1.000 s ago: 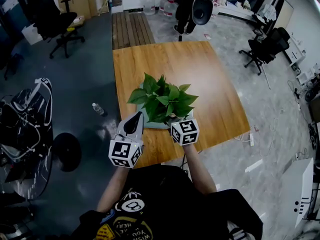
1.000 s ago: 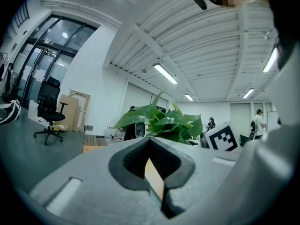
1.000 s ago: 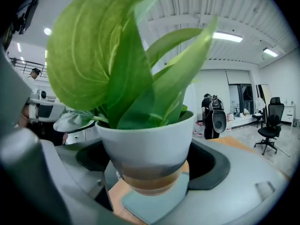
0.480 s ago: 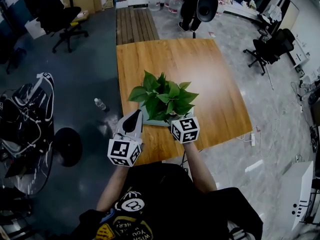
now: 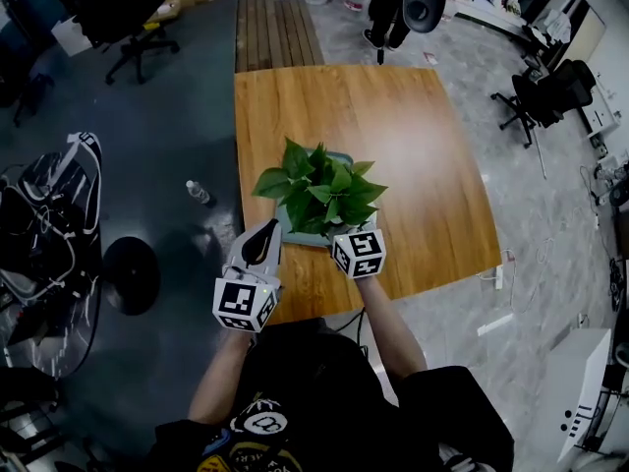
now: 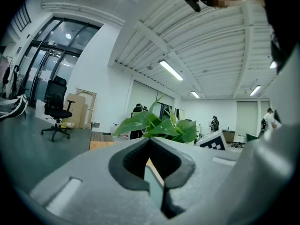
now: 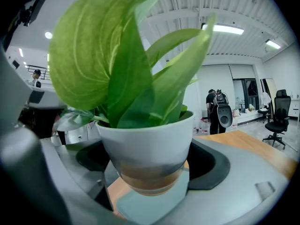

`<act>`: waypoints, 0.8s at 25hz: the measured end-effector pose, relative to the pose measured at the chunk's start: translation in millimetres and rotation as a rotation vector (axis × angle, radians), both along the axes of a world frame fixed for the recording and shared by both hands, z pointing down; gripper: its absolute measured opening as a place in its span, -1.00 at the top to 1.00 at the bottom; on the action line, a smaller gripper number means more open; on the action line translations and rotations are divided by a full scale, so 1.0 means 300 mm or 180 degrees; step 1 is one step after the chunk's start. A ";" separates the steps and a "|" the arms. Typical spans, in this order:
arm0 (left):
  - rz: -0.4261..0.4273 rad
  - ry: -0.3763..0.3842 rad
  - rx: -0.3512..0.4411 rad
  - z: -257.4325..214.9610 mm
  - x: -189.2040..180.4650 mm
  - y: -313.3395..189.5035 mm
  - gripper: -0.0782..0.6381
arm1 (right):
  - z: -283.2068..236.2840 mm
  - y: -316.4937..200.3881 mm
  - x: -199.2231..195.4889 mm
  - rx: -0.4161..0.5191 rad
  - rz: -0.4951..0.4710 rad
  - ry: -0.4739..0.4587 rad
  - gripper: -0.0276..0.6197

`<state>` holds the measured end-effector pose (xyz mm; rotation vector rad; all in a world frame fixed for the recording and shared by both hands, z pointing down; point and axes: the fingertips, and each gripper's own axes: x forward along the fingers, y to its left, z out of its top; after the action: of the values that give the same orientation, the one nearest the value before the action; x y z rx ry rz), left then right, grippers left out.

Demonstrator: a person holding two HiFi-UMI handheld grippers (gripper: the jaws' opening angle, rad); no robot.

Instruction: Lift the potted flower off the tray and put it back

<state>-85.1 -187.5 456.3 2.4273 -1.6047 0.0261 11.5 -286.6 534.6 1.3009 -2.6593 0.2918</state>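
Wooden table (image 5: 423, 165) bearing tray (image 5: 305, 243). Potted flower (image 5: 319, 190) on or barely above tray, pot clamped in right gripper (image 5: 346, 234). Left gripper (image 6: 150, 142) closed on tray edge. Probably lifting or resetting; release outstanding.

Black printed T-shirt (image 5: 314, 382) — grey left hand-held gripper (image 5: 263, 234), right hand-held gripper (image 5: 352, 239), black-and-white marker cubes (image 5: 243, 303)

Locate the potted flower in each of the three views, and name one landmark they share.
Head view: potted flower at centre, over the tray.
Left gripper view: only its leaves, centre, above the jaws.
Right gripper view: its pot fills the centre, leaves above.
Shared landmark: the wooden table.
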 end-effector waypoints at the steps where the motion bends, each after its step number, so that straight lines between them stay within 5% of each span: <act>1: -0.0023 -0.0007 -0.0023 0.030 -0.008 -0.006 0.79 | 0.037 -0.015 -0.009 -0.0003 -0.0012 -0.0015 -0.64; 10: -0.0125 -0.0088 -0.0376 0.355 -0.055 -0.094 0.79 | 0.493 -0.227 -0.079 -0.0168 0.0005 0.0045 -0.64; 20: -0.0336 0.0030 -0.0603 0.510 -0.100 -0.048 0.79 | 0.853 -0.341 -0.165 -0.0325 0.0035 0.0306 -0.64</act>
<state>-115.2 -201.9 609.3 2.1957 -1.6436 0.1417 -38.0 -388.9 790.5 1.2660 -2.5237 0.3525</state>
